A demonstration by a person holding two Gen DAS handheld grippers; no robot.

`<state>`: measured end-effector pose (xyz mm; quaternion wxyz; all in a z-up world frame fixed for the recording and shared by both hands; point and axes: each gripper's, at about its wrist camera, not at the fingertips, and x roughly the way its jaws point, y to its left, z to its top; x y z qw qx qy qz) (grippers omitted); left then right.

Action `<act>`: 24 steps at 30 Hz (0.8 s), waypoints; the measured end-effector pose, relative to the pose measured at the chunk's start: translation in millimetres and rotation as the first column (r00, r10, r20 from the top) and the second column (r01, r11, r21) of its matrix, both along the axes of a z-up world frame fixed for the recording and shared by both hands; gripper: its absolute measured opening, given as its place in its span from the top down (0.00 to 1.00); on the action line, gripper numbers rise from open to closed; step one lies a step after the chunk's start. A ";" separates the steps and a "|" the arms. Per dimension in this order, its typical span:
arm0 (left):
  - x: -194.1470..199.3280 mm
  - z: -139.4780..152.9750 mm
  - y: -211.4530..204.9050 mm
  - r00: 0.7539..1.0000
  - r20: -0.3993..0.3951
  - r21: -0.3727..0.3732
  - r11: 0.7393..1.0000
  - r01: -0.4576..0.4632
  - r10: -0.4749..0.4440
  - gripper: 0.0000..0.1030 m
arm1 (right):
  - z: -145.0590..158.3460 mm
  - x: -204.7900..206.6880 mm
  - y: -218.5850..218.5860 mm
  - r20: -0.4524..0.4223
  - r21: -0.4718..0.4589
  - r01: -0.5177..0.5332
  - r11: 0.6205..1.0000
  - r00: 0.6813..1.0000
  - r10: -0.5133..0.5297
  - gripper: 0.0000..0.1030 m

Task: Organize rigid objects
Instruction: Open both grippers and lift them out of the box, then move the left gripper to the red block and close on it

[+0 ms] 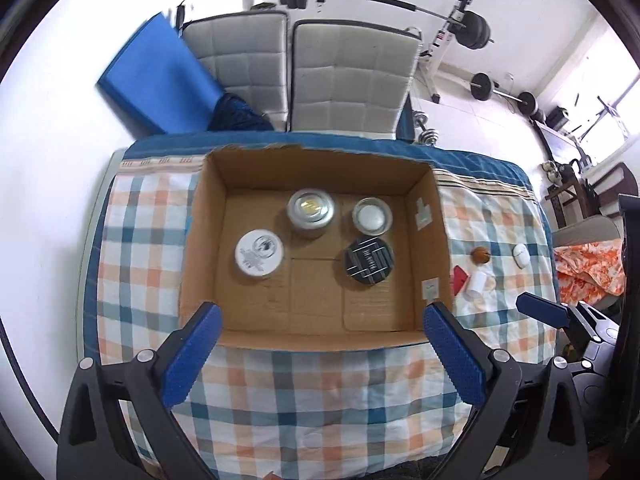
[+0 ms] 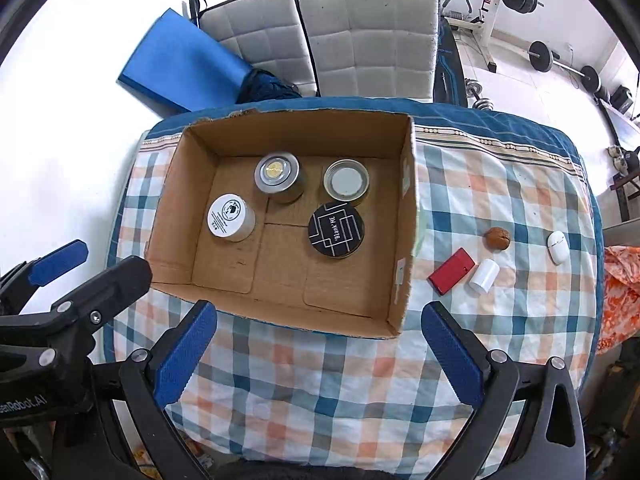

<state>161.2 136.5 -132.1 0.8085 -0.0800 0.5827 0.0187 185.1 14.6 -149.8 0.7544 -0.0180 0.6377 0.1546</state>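
Observation:
An open cardboard box (image 1: pixel 200 240) (image 2: pixel 406 200) stands on the checked tablecloth. It holds a white jar (image 1: pixel 259 253) (image 2: pixel 230 217), a silver tin (image 1: pixel 310 209) (image 2: pixel 277 173), a grey-lidded tin (image 1: pixel 372 216) (image 2: pixel 346 180) and a black round tin (image 1: pixel 369 261) (image 2: pixel 336 229). Right of the box lie a brown nut (image 2: pixel 497 237) (image 1: pixel 481 255), a red case (image 2: pixel 451 270), a white cylinder (image 2: pixel 484 276) (image 1: pixel 476 284) and a white oval case (image 2: pixel 557 246) (image 1: pixel 520 255). My left gripper (image 1: pixel 322 356) and right gripper (image 2: pixel 320 356) are open and empty, above the near table edge.
Two grey padded chairs (image 2: pixel 320 32) and a blue mat (image 2: pixel 180 64) stand behind the table. Barbells and weights (image 2: pixel 560 60) lie on the floor at the right. An orange patterned cloth (image 1: pixel 588 264) lies beyond the table's right edge.

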 end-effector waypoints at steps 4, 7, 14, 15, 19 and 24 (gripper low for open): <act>17.7 0.8 -46.8 0.997 0.009 0.005 0.997 0.072 -0.072 0.00 | -0.1 5.2 -42.3 -0.014 -0.004 0.051 0.999 0.999 -0.051 0.00; 34.5 -4.5 -89.3 0.990 0.012 -0.002 0.991 0.137 -0.137 0.00 | -5.3 12.9 -91.3 -0.025 -0.032 0.119 0.992 0.992 -0.120 0.00; 80.8 -44.9 -185.8 0.963 -0.041 0.017 0.964 0.266 -0.265 0.00 | -47.8 36.6 -225.3 -0.063 -0.145 0.307 0.941 0.946 -0.318 0.00; 86.6 -53.9 -198.0 0.958 -0.053 0.031 0.959 0.283 -0.281 0.00 | -57.6 39.7 -242.4 -0.073 -0.159 0.327 0.932 0.937 -0.341 0.00; 112.6 -101.0 -248.2 0.921 -0.151 0.109 0.920 0.377 -0.360 0.01 | -95.6 49.8 -298.8 -0.119 -0.193 0.384 0.903 0.905 -0.409 0.00; 136.3 -165.9 -290.6 0.843 -0.323 0.204 0.839 0.505 -0.429 0.28 | -133.8 60.1 -333.0 -0.167 -0.208 0.392 0.896 0.889 -0.427 0.02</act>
